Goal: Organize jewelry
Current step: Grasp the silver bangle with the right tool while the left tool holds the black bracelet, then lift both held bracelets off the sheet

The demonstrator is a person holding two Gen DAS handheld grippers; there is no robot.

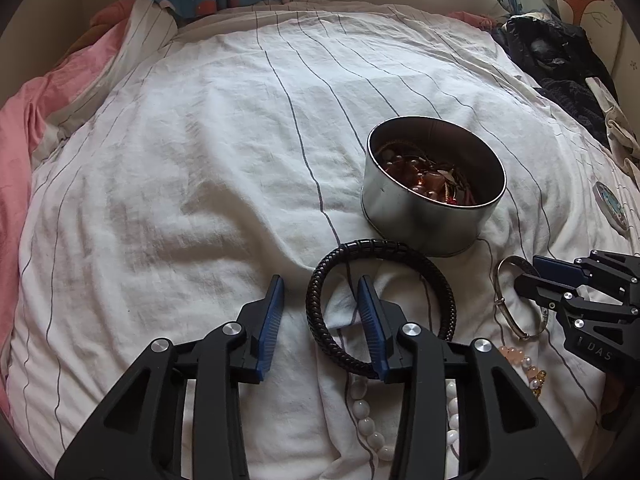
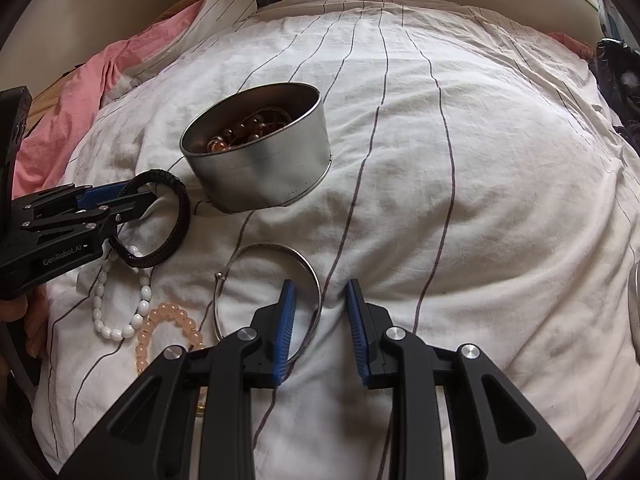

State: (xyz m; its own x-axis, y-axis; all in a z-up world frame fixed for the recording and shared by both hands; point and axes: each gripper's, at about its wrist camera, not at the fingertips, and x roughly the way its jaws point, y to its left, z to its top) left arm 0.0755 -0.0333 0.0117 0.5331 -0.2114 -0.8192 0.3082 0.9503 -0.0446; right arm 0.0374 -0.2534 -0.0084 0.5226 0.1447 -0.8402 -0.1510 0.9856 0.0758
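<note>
Bed (image 1: 200, 152) covered by a wrinkled white sheet with thin dark stripes; pink bedding bunched along its left edge. Round metal tin (image 1: 432, 200), brushed grey wall, lidless, sits mid-bed and holds amber-brown beads with other tangled pieces. Four loose items lie on the sheet at the near edge, in front of the tin. Black bracelet (image 1: 380, 300): braided cord ring with a ribbed tube section, lying flat, its far arc close to the tin's base. Silver bangle (image 2: 272, 292): thin smooth metal hoop with a small clasp bead, to the right of the black bracelet. White beads (image 2: 120, 312): oval, glossy, strung in a loop. Pink beads (image 2: 168, 328): round, translucent peach, touching the white loop. Left gripper (image 1: 320, 300) tilted steeply down toward the sheet; its fingers stand apart, clamped on nothing. The right finger (image 1: 370, 320) sits inside the black ring and the left one outside, so the ring's left arc passes between the blue ribbed pads without visible contact. Right gripper (image 2: 320, 304) likewise pitched down; fingers apart, not gripping. Its left finger (image 2: 286, 320) lies inside the bangle and the hoop's right arc runs through the gap, close to that pad; contact cannot be confirmed. A patterned round disc (image 1: 612, 208) rests near the bed's right edge, and dark clothing (image 1: 560, 68) is heaped at the far right corner.
</note>
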